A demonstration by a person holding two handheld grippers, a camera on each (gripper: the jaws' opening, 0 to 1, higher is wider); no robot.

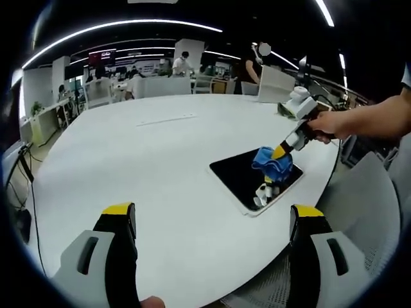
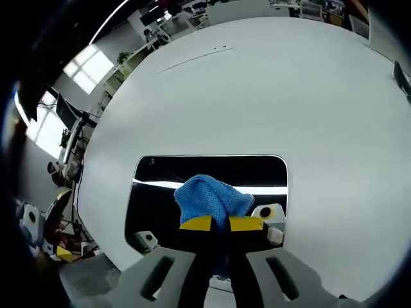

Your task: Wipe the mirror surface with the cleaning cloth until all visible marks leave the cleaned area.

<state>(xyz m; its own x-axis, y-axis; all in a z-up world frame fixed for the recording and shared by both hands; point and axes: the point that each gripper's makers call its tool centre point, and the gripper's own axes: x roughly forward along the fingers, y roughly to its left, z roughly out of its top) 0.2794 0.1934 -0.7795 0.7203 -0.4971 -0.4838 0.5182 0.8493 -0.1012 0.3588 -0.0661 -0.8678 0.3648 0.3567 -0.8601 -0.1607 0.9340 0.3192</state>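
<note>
Blue cloth (image 2: 212,196), soft knit, bunched into a wad and clamped between the right gripper's (image 2: 220,224) yellow-tipped jaws. It sits over the mirror (image 2: 212,168), near its middle; contact can't be confirmed from here. Mirror is a dark rounded rectangle with a white rim, lying flat on the white table (image 2: 289,83) near the table's edge.

Handling, my read: cloth is light and floppy, no shape of its own, so the mid-bunch grip is right and loose ends should be left to drag. Mirror is stiff, slick and fragile, and not fixed down, so hard strokes may slide it toward the edge. Keep pressure light.

Marks: can't make any out; the glass reflects ceiling lights.

Left gripper (image 1: 212,221) hangs above bare table, jaws apart, nothing in them. Its view shows the right gripper (image 1: 275,162) with the cloth (image 1: 273,162) over the mirror (image 1: 241,173), a hand (image 1: 327,125) on the handle.
</note>
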